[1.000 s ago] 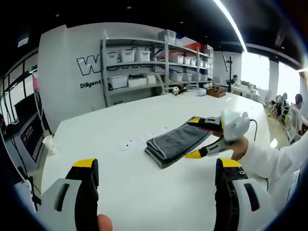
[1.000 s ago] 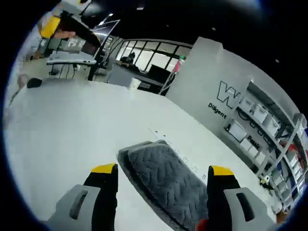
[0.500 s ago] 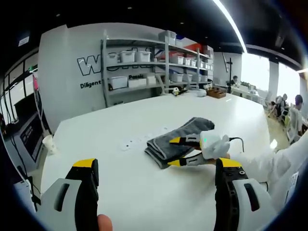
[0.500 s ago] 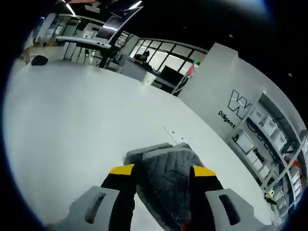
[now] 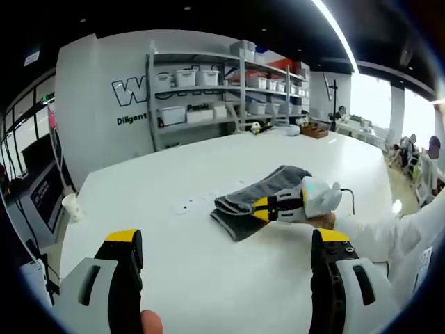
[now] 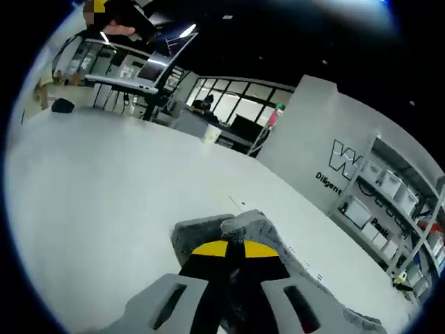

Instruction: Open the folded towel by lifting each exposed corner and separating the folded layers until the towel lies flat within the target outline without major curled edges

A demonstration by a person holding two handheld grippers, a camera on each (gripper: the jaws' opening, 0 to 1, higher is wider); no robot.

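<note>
My right tongs point(image 6: 227, 248) clench the grey towel's point(image 5: 259, 198) top corner at frame centre on the table point(image 5: 174, 229); left tongs point(image 5: 226, 240) gape idle. Next, I'd lift and peel that layer back.

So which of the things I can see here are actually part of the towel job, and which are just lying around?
Part of the job:
- towel, folded, grey, on the table
- right gripper, jaws shut on a towel corner
- left gripper, jaws open, held back from the towel

Lying about:
- paper cup at the table edge
- shelves with bins
</note>
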